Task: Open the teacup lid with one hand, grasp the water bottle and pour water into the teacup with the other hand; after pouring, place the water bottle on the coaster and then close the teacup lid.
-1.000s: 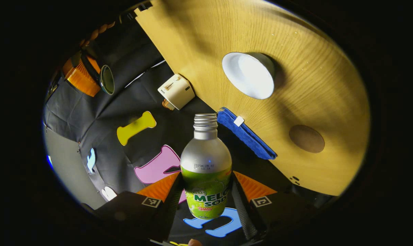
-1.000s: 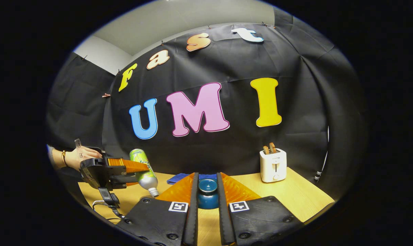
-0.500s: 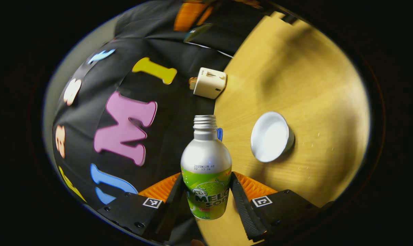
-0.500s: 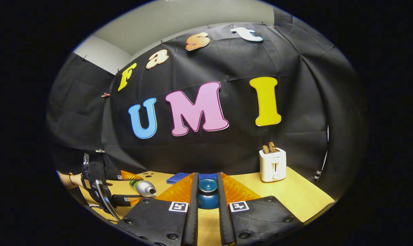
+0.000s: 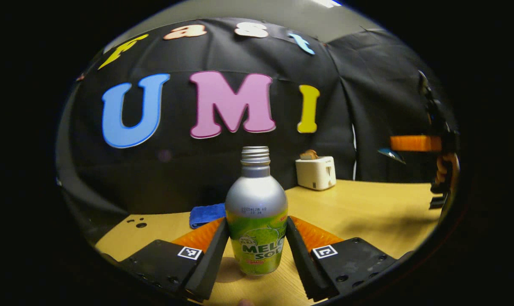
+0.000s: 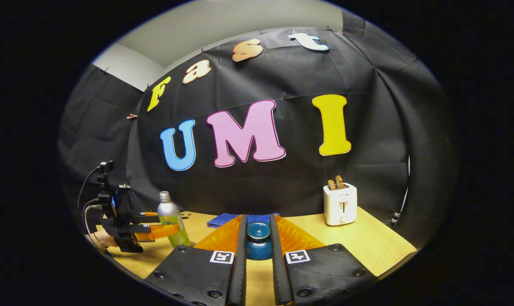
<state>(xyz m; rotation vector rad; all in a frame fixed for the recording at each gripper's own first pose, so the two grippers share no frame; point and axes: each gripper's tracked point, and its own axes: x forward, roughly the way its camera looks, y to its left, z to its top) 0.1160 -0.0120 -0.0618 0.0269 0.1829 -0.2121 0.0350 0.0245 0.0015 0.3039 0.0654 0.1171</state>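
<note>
Silver and green, the water bottle (image 5: 257, 212) stands upright and uncapped in the left gripper view, clamped at its label between the two fingers of the left gripper (image 5: 257, 250), its base at the wooden tabletop (image 5: 367, 212); whether it rests on a coaster cannot be told. Behind it lie a blue cloth (image 5: 205, 214) and, farther back by the wall, a white toaster (image 5: 316, 172). In the right gripper view, the right gripper (image 6: 258, 248) has its fingers closed on the blue teacup lid (image 6: 258, 241), held above the tabletop. Off to the left there, the bottle stands upright in the other gripper, with the toaster at the far right.
</note>
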